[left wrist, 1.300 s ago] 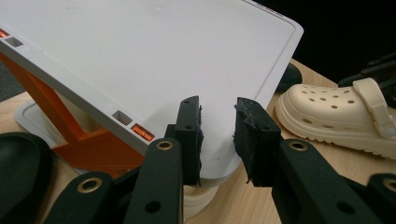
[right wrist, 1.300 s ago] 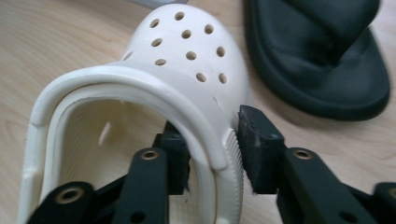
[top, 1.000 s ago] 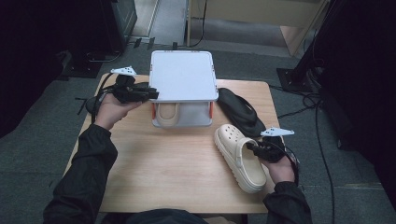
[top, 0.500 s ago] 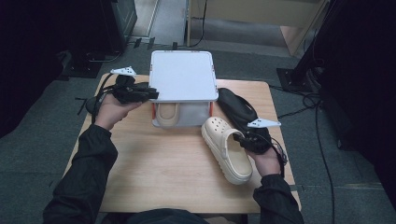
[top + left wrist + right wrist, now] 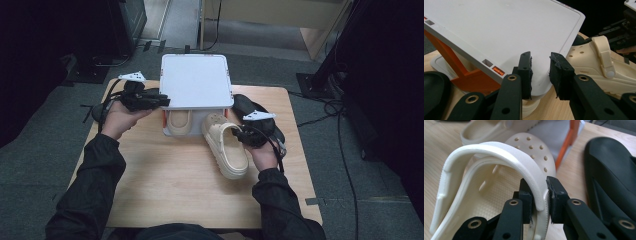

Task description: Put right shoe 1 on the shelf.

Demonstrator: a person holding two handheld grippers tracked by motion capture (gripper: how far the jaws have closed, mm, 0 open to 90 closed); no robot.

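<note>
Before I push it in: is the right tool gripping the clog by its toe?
No, the right tool is clamped on the cream clog at its heel strap and rim.

Black sleeves (image 5: pixel 95 185), brass-riveted black jaws

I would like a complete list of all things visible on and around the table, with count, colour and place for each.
Table: one, light wood, centre of the high view.
Box: one, white with orange corners, at the table's far edge.
Lid: one, white, raised over the box.
Clog in box: one, cream, under the lid.
Held clog: one, cream, on the table before the box.
Black shoes: seemingly two, right of the box.
Floor: grey carpet, cables lying right.
Left gripper: black, clamped on the lid's edge.
Right gripper: black, clamped on the held clog's strap and rim.
</note>
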